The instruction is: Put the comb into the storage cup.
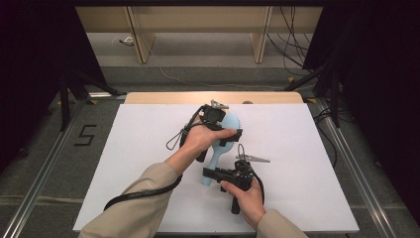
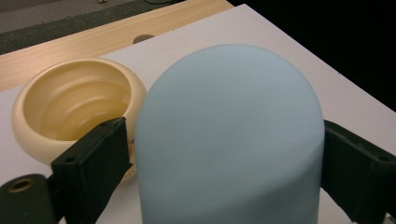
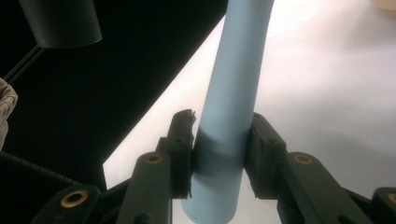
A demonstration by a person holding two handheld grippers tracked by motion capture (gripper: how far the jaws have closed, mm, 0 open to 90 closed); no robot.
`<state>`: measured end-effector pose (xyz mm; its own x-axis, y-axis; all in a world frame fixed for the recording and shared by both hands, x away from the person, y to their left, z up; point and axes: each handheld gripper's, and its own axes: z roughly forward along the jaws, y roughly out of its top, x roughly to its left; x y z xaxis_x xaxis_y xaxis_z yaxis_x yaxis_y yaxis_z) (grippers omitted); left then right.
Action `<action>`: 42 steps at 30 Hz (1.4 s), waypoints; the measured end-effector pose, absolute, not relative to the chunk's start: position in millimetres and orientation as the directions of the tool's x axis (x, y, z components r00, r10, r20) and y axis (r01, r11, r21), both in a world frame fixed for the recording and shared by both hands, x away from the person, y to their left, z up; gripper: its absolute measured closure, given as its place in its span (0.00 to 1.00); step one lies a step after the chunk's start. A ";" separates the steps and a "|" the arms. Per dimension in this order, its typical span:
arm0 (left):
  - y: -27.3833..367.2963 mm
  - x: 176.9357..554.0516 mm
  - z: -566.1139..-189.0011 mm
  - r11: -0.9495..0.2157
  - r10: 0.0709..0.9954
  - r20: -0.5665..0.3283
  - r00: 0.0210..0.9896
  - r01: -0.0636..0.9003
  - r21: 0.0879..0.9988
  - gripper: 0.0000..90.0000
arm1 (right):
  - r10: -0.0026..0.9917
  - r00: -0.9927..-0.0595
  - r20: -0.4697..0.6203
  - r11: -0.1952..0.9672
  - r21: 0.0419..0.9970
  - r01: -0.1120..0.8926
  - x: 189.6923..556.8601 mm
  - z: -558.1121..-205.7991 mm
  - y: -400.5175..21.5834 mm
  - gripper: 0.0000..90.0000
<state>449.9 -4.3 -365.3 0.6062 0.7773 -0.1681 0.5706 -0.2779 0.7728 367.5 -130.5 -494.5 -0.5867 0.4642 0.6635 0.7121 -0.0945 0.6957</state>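
Left to right, here's how I'd handle it. The left gripper (image 1: 227, 128) sits over the middle of the table (image 1: 307, 163), jaws spread wide on either side of the round head of the blue brush (image 1: 216, 154). In the left gripper view the jaw on the right looks to be against the head, and the one on the left looks just shy of it. So I'd call it open around the head, not really gripping yet. The cream bowl (image 2: 70, 107) is just beside that head, toward the far edge.

The brush runs from the middle of the table back toward the near edge, head far and handle near. I can't tell if it's resting on the table or lifted a bit. The right gripper (image 1: 210, 173) is clamped tight on the handle close to its end, pads pressed on both sides.

My guess is this is a handover or a 2-handed grip. The head is smooth and domed, so I'd close the left jaws across its widest part, squarely, or it'll squirt out. Keep the right side clamped until the left has it for real, and don't swing into the bowl.

Count: 1 brush, 1 bowl, 2 grippers, 1 table.
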 end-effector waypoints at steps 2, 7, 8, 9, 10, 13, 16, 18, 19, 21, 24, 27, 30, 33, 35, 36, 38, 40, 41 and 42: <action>-4.6 449.4 -365.2 -0.279 0.777 -0.168 0.606 0.571 0.772 0.14 | 0.464 -0.586 0.664 -0.095 0.695 0.713 367.5 -494.6 -130.5 0.74; -5.0 448.0 -364.8 -0.288 0.773 -0.160 0.613 0.565 0.774 0.20 | 0.466 -0.585 0.664 -0.094 0.695 0.713 367.5 -494.7 -130.5 0.74; -5.2 447.4 -364.7 -0.286 0.775 -0.159 0.612 0.564 0.775 0.20 | 0.466 -0.585 0.664 -0.094 0.695 0.713 367.5 -494.7 -130.5 0.74; -5.4 446.9 -364.4 -0.285 0.774 -0.159 0.613 0.562 0.777 0.21 | 0.467 -0.586 0.662 -0.093 0.696 0.712 367.5 -494.8 -130.5 0.74; -5.4 446.6 -364.2 -0.284 0.774 -0.160 0.612 0.562 0.777 0.21 | 0.467 -0.587 0.662 -0.093 0.696 0.712 367.5 -494.7 -130.5 0.74; -5.4 445.4 -363.7 -0.276 0.776 -0.161 0.610 0.559 0.782 0.21 | 0.471 -0.591 0.655 -0.093 0.703 0.705 367.6 -494.7 -130.5 0.74; -5.1 444.4 -363.6 -0.270 0.777 -0.162 0.609 0.554 0.788 0.21 | 0.471 -0.593 0.652 -0.091 0.705 0.703 367.7 -494.1 -130.7 0.74; -4.4 443.2 -363.7 -0.263 0.776 -0.164 0.609 0.549 0.793 0.21 | 0.473 -0.593 0.651 -0.091 0.706 0.703 367.6 -493.9 -130.7 0.74; -3.9 442.4 -363.9 -0.257 0.776 -0.164 0.609 0.544 0.799 0.21 | 0.475 -0.596 0.648 -0.089 0.709 0.700 367.6 -493.8 -130.6 0.74; -3.4 442.0 -363.7 -0.255 0.776 -0.165 0.609 0.541 0.801 0.21 | 0.478 -0.599 0.643 -0.087 0.713 0.696 367.7 -493.6 -130.5 0.74; -1.9 441.0 -362.4 -0.246 0.777 -0.167 0.607 0.537 0.807 0.22 | 0.486 -0.602 0.634 -0.085 0.720 0.689 367.8 -493.1 -130.4 0.74; -1.2 440.0 -361.6 -0.245 0.777 -0.166 0.607 0.534 0.810 0.22 | 0.492 -0.605 0.626 -0.080 0.725 0.684 368.0 -492.5 -130.1 0.74; -0.3 438.5 -360.9 -0.240 0.775 -0.164 0.610 0.524 0.817 0.22 | 0.501 -0.610 0.613 -0.078 0.735 0.674 368.3 -492.1 -130.3 0.74; 0.5 435.8 -359.6 -0.231 0.771 -0.163 0.616 0.508 0.830 0.22 | 0.509 -0.613 0.604 -0.074 0.740 0.668 368.5 -491.3 -131.2 0.74; 1.3 433.4 -358.6 -0.229 0.763 -0.158 0.626 0.491 0.840 0.22 | 0.514 -0.610 0.603 -0.076 0.741 0.667 368.9 -490.2 -132.1 0.74; 1.3 433.4 -358.6 -0.229 0.763 -0.158 0.626 0.491 0.840 0.22 | 0.514 -0.610 0.603 -0.076 0.741 0.667 368.9 -490.2 -132.1 0.74; 2.4 431.5 -358.2 -0.224 0.762 -0.159 0.628 0.485 0.845 0.22 | 0.522 -0.612 0.594 -0.073 0.746 0.662 369.3 -490.1 -132.4 0.73; 4.0 430.3 -358.0 -0.218 0.760 -0.159 0.630 0.479 0.850 0.22 | 0.530 -0.612 0.587 -0.069 0.749 0.658 369.5 -489.9 -132.5 0.73; 5.2 429.6 -358.0 -0.216 0.761 -0.157 0.630 0.474 0.854 0.22 | 0.536 -0.611 0.582 -0.067 0.751 0.656 369.4 -489.3 -132.5 0.71; 5.2 429.6 -358.0 -0.216 0.761 -0.157 0.630 0.474 0.854 0.22 | 0.536 -0.611 0.582 -0.067 0.751 0.656 369.4 -489.3 -132.5 0.71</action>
<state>429.6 5.2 -358.0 0.6298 0.7606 -0.1573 0.4739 -0.2158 0.8537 369.4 -132.5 -489.3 -0.6113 0.5363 0.5820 0.6564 -0.0671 0.7514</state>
